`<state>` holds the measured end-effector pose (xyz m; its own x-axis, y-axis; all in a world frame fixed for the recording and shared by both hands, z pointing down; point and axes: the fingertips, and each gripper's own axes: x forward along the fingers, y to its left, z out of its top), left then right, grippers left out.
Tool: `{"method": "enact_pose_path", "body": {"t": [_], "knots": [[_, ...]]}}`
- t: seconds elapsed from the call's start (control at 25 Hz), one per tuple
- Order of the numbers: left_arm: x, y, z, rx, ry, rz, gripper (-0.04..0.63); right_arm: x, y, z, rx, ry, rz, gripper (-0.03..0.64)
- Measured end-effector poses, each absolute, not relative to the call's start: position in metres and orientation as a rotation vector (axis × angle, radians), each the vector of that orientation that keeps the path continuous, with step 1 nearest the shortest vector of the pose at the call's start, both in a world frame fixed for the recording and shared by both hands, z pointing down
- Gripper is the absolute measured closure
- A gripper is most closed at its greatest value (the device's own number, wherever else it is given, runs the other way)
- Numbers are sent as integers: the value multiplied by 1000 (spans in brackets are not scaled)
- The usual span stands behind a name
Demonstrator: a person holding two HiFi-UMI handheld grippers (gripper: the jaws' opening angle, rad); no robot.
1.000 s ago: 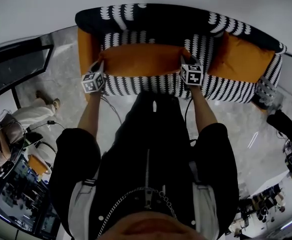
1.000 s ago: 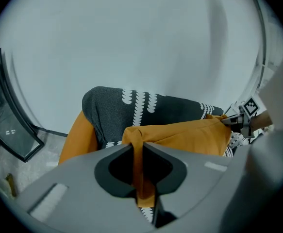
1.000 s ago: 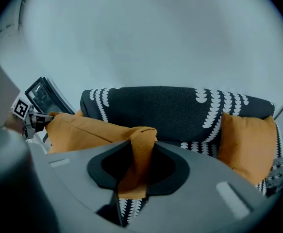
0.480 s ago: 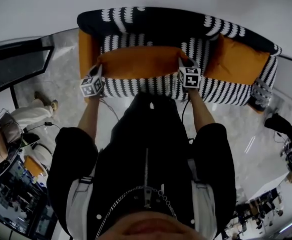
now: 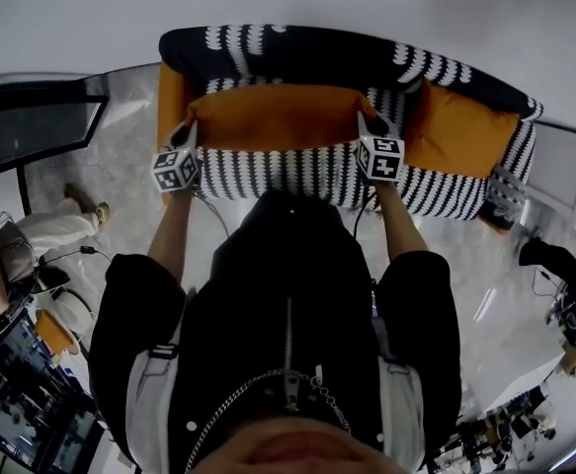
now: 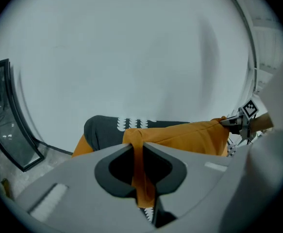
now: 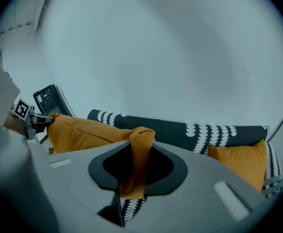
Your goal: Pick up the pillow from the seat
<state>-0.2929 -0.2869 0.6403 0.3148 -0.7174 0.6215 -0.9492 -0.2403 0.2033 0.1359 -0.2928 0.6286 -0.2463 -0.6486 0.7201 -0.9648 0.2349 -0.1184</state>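
Observation:
A long orange pillow [image 5: 278,117] hangs in front of the black-and-white patterned sofa [image 5: 297,52], raised off its seat. My left gripper [image 5: 191,131] is shut on the pillow's left corner, and my right gripper [image 5: 371,124] is shut on its right corner. In the left gripper view, orange fabric [image 6: 180,137] is pinched between the jaws of the left gripper [image 6: 140,178]. The right gripper view shows a bunched fold of the pillow [image 7: 83,132] squeezed in the right gripper [image 7: 134,174], whose jaws have tightened on it.
A second orange pillow [image 5: 455,131] leans at the sofa's right end, and another orange cushion [image 5: 172,102] stands at its left arm. A dark glass panel [image 5: 31,131] stands at left, a person [image 5: 31,240] sits lower left, and a white cabinet [image 5: 564,171] is at right.
The pillow has risen from the seat and now overlaps the sofa's backrest. Both grippers kept their hold on its corners.

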Motion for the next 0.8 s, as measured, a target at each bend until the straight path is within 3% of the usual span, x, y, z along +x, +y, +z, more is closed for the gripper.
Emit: {"method": "enact_pose_path", "body": {"t": [0.8], "knots": [[-271,-307,522,2176,-1597,428,565,158,-306,505,1627,-2128,583,551]]}}
